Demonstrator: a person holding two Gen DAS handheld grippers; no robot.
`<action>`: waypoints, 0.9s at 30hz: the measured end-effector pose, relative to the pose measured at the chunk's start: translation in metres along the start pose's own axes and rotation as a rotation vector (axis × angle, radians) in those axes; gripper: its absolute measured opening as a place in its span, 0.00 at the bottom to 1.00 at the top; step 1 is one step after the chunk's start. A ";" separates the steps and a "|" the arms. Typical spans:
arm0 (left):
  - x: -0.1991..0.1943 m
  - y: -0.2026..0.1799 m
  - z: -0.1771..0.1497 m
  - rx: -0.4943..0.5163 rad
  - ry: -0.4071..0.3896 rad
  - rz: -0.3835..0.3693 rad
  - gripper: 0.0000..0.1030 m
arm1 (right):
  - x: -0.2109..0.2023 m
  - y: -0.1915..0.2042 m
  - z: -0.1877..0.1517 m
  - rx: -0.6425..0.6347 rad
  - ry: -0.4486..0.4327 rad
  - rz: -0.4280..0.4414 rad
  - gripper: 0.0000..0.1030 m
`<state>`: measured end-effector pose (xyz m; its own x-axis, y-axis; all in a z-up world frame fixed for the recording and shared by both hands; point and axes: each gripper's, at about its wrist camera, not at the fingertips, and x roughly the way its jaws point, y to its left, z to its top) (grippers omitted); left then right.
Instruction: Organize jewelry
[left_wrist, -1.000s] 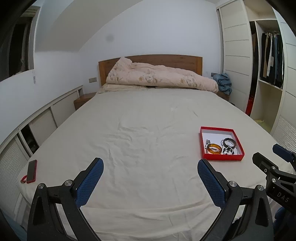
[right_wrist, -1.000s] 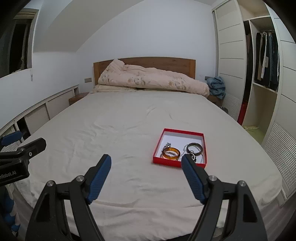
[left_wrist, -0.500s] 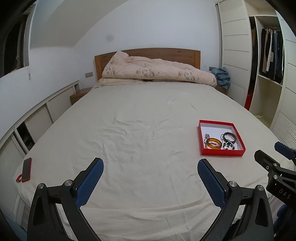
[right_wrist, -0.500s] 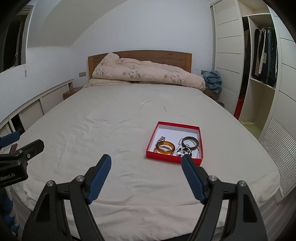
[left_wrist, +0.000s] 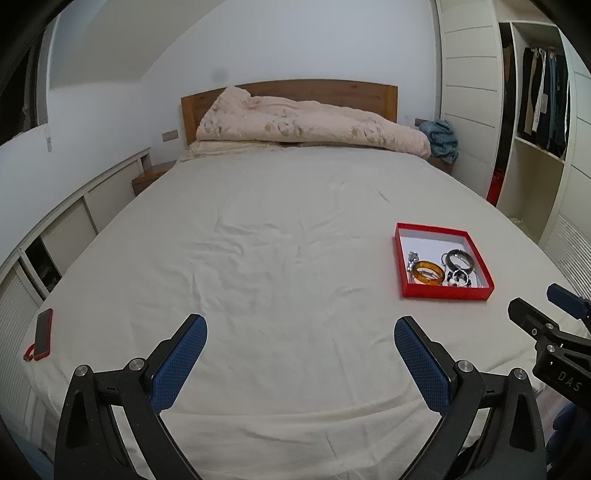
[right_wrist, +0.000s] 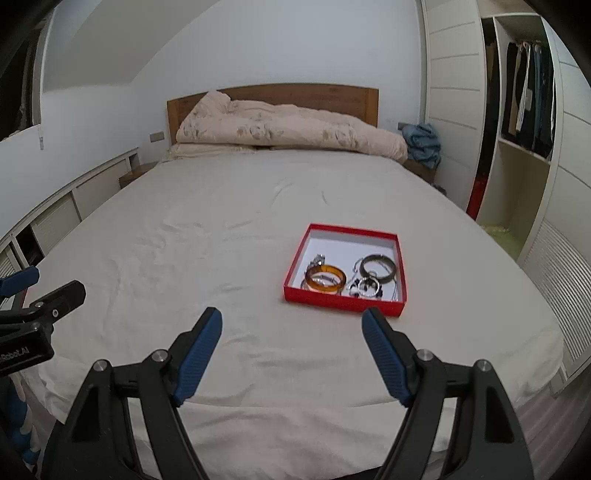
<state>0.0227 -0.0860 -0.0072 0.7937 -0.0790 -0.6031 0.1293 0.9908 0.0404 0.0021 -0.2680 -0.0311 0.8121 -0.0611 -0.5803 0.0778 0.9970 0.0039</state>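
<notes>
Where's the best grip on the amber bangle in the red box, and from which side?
Probably the near arc of the amber bangle, one finger inside the hoop and one outside, coming from above. It lies roughly flat in the red box near the front wall, so a side approach is blocked. Its far-left edge sits against a silver piece. The right gripper, open, faces it most directly.

A wide bed (left_wrist: 280, 258) with a cream sheet spreads ahead, a rumpled duvet (left_wrist: 303, 125) piled against its wooden headboard (left_wrist: 332, 92). Pale walls rise behind; an open wardrobe (left_wrist: 535, 122) with hanging clothes stands to the right, low white cabinets (left_wrist: 74, 225) to the left.
</notes>
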 end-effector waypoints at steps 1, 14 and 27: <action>0.002 -0.001 0.000 0.002 0.003 -0.001 0.97 | 0.002 -0.001 0.000 0.002 0.005 0.000 0.75; 0.023 -0.004 0.001 0.009 0.042 -0.017 0.97 | 0.021 -0.007 -0.005 0.011 0.054 -0.006 0.75; 0.029 -0.003 0.003 -0.001 0.048 -0.028 0.97 | 0.026 -0.010 -0.003 0.001 0.059 -0.017 0.75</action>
<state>0.0473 -0.0914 -0.0228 0.7601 -0.1015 -0.6419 0.1503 0.9884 0.0217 0.0205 -0.2798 -0.0482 0.7752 -0.0750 -0.6272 0.0918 0.9958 -0.0056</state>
